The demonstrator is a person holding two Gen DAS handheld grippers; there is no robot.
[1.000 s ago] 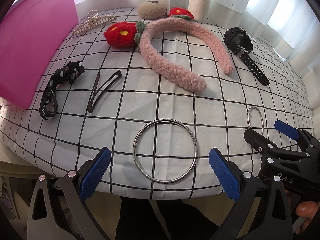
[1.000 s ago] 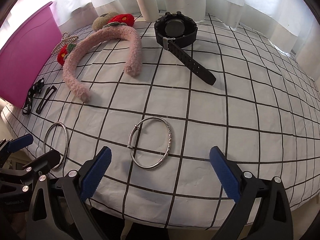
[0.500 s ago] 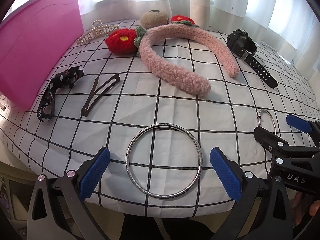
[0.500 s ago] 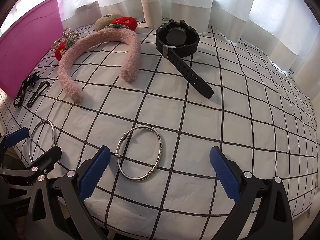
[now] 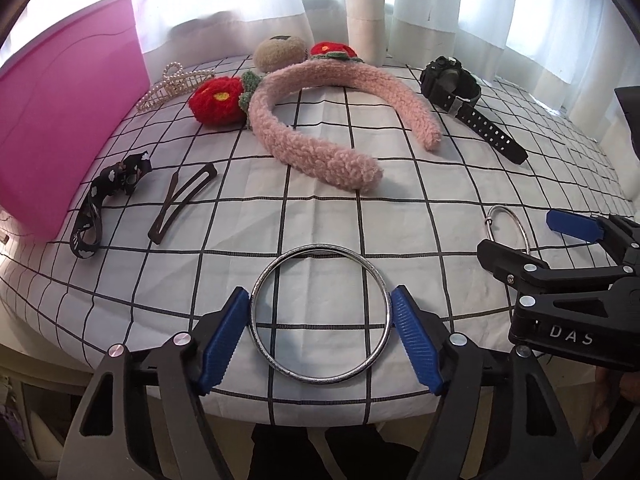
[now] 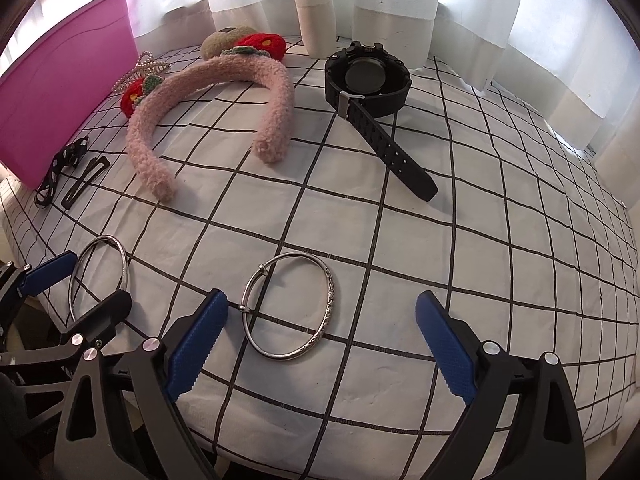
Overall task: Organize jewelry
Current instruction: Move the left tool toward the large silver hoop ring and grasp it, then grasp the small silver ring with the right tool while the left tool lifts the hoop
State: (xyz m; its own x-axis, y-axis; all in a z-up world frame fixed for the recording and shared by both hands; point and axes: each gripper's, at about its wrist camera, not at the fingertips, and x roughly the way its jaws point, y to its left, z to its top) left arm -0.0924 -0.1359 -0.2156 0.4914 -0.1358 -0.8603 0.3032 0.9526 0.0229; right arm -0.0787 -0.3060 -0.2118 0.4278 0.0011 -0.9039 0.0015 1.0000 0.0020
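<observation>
Bangles number two on our checked cloth (image 5: 320,184): large bangle (image 5: 320,314) between our left gripper (image 5: 320,334) pads, which have just been closing and touch its rim. Patterned bangle (image 6: 290,306) lies inside our right gripper (image 6: 320,348), also closing, still clear. We count one headband (image 5: 340,120), one watch (image 6: 370,84).

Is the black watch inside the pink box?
No, the black watch lies on the checked cloth, far from the pink box.

I read this as a room in a home; white curtains (image 6: 400,4) hang across a bright window behind the counter (image 6: 440,240), which wears a white cloth with a black grid. Personal things lie on it; a fuzzy pink headband (image 5: 320,120), a black watch (image 6: 368,80), a pink bin (image 5: 60,120).
</observation>
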